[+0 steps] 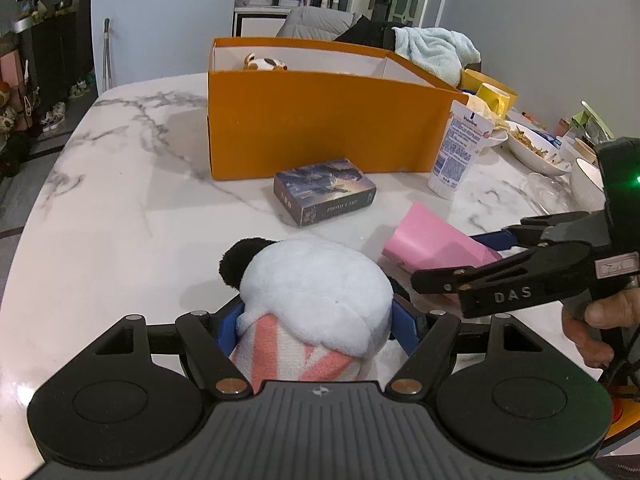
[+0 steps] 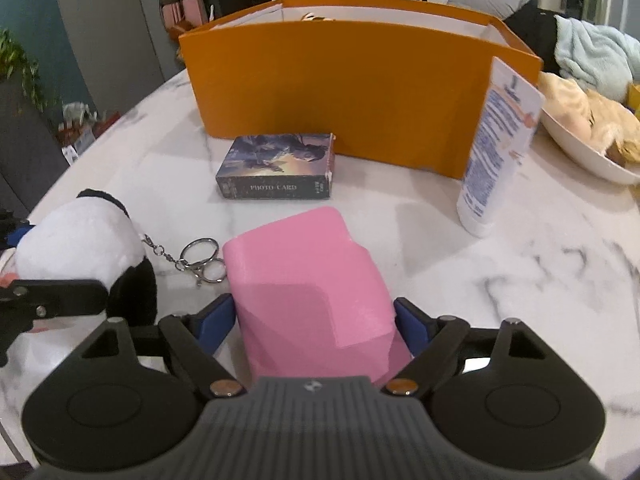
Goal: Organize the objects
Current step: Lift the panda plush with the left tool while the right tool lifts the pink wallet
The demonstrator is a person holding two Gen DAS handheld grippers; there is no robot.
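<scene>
While our left gripper (image 1: 316, 320) clamps the plush toy (image 1: 316, 296) low over the table (image 1: 120, 200), our right gripper (image 2: 316, 320) holds the pink box (image 2: 308, 280). Both point toward the orange box (image 1: 320, 128).

Right gripper (image 2: 314, 320) around pink box (image 2: 308, 288) on marble table (image 2: 500, 288).
Blue pads flank the box; contact unclear. Panda plush (image 2: 80, 248) with keyring (image 2: 200, 260) left of the box, left gripper arm (image 2: 52, 304) beside the plush. Card box (image 2: 278, 166) ahead, orange box (image 2: 352, 88) behind it, lotion tube (image 2: 496, 152) at right.
</scene>
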